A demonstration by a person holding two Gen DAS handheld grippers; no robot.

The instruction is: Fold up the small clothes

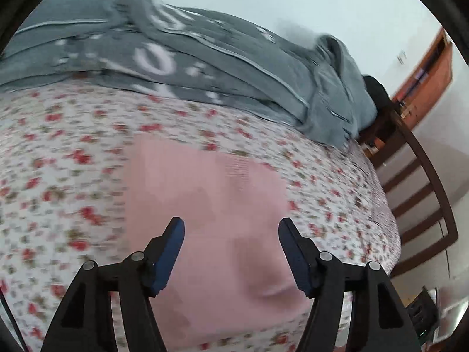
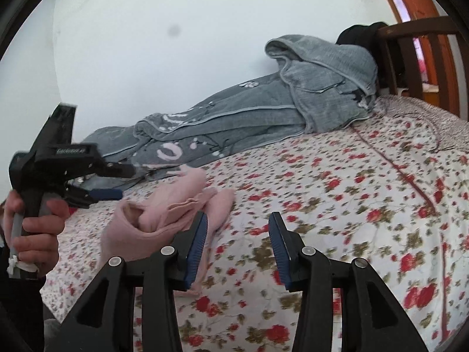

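The pink garment (image 2: 164, 214) lies on the flowered bedsheet (image 2: 337, 205), bunched and partly folded over itself, with a rolled opening at its near end and a narrower part trailing away from the camera. In the left wrist view the same pink garment (image 1: 205, 205) fills the middle of the frame as a broad, flat-looking pink patch; motion blur hides its folds and edges there.

Left gripper (image 1: 231, 234): above the garment, pointing down at it, jaws standing wide. Nothing is between the blue pads (image 1: 168, 258), and they are not touching the cloth. In the right wrist view this left gripper (image 2: 123, 182) shows side-on, up off the sheet just beyond the garment's left end, and a hand (image 2: 35, 228) is wrapped round its grip.

Right gripper (image 2: 237, 228): jaws partly open, empty. Its left finger overlaps the garment's near right edge in the picture; whether it touches the cloth I cannot tell. Only bare sheet shows in the gap between the fingers.

Beyond the garment, along the wall (image 2: 176, 44), lies a long grey blanket (image 2: 263, 117) with pale piping and white printing, heaped higher at its right end. Past that heap, well apart from the garment, stands the dark wooden bed frame (image 2: 410, 47) with something black (image 2: 357, 33) draped over its rail. Further right of the frame, an orange-brown wooden door frame (image 2: 410, 3).
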